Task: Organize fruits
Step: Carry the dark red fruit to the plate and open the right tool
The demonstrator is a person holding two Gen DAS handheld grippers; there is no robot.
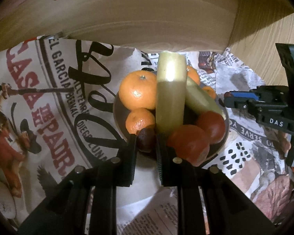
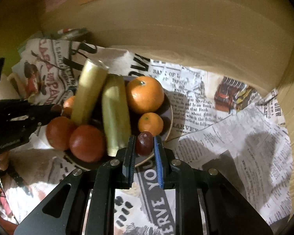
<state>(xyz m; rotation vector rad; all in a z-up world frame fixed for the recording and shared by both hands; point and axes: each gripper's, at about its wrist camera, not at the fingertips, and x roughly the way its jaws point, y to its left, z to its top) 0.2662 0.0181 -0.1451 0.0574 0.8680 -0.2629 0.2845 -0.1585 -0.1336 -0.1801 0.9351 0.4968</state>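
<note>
A round plate [image 1: 219, 148] [image 2: 169, 121] on newspaper holds two oranges [image 1: 139, 92] [image 2: 145, 95], two pale green banana pieces [image 1: 171, 96] [image 2: 115, 113] and two red tomatoes [image 1: 188, 145] [image 2: 87, 143]. My left gripper [image 1: 146, 143] is shut on a dark red grape [image 1: 146, 140] at the plate's near edge. My right gripper [image 2: 145, 144] is shut on another dark red grape [image 2: 145, 143] at its side of the plate. The right gripper also shows in the left wrist view [image 1: 243, 100]; the left one shows in the right wrist view [image 2: 39, 113].
Printed newspaper sheets [image 1: 54, 90] [image 2: 225, 129] cover the surface. A large curved tan wall [image 1: 147, 19] [image 2: 186, 29] rises just behind the plate. Wooden tabletop [image 1: 264, 45] shows at the right.
</note>
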